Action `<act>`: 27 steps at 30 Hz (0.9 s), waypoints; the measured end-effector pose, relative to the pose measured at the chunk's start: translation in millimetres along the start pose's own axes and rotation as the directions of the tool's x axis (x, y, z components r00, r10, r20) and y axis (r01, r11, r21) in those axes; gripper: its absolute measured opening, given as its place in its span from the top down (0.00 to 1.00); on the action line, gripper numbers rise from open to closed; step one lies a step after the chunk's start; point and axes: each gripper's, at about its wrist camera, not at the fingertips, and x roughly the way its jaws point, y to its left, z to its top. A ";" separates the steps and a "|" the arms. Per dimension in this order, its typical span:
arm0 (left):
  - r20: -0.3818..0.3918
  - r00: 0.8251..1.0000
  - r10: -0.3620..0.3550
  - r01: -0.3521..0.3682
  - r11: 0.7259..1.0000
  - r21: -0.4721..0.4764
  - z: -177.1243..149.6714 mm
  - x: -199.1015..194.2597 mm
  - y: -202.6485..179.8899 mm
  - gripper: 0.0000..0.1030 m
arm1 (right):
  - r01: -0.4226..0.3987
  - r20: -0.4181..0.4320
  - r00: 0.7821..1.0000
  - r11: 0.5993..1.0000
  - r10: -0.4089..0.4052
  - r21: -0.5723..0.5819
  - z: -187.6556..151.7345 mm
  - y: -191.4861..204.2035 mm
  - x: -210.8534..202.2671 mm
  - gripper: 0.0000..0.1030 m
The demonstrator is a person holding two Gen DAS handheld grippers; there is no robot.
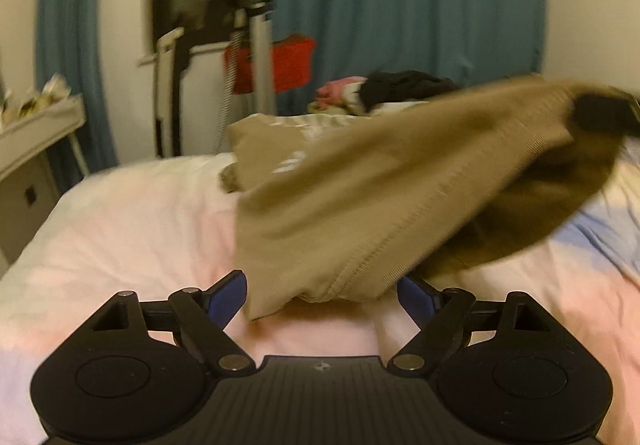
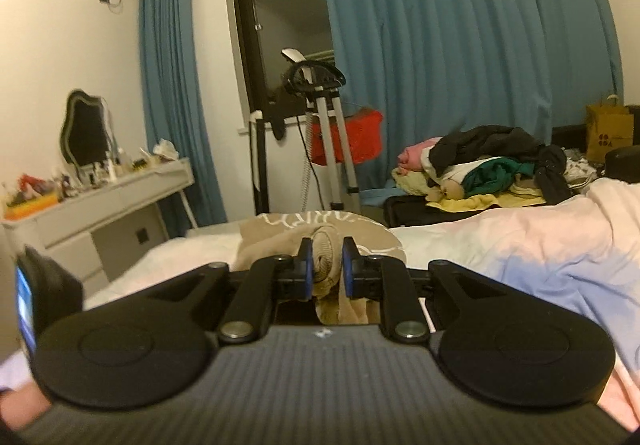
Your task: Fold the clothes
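Right gripper (image 2: 326,265) clamped on tan garment (image 2: 324,257), lifted off bed (image 2: 500,241). Left gripper (image 1: 322,295) wide, garment corner between jaws, pads clear.

One tan knit garment with pale lettering (image 1: 360,197) lies on one bed with a pink, white and blue cover (image 1: 120,229). One heap of mixed unfolded clothes (image 2: 492,165) sits behind it; its pieces are too tangled to count. Two black tongs with blue pads: left tongs (image 1: 322,299), right tongs (image 2: 326,265). Two teal curtain panels (image 2: 460,45), one red bag (image 2: 348,141), one brown paper bag (image 2: 608,133), one wavy-framed mirror (image 2: 86,133) on one white worktop (image 2: 120,197)
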 end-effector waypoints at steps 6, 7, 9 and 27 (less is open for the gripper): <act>0.156 0.963 0.221 -0.214 0.975 -0.056 2.9 -0.7 -5.2 0.13 | -0.020 0.010 1.000 0.997 0.020 0.079 4.6 -13.7 -5.7 0.83; 0.175 0.956 0.233 -0.220 0.971 -0.092 5.7 -2.8 0.2 0.12 | -0.017 0.000 1.000 0.994 0.017 0.105 3.7 -18.3 -4.0 0.83; 0.206 0.946 0.249 -0.217 0.962 -0.165 9.6 -8.4 11.0 0.09 | 0.004 -0.043 0.999 0.987 0.003 0.160 -0.5 -29.3 4.4 0.83; 0.105 0.985 0.138 -0.144 0.988 0.053 -13.0 16.9 -22.0 0.09 | -0.088 -0.157 0.969 0.858 0.192 0.507 -20.4 -75.2 36.9 0.83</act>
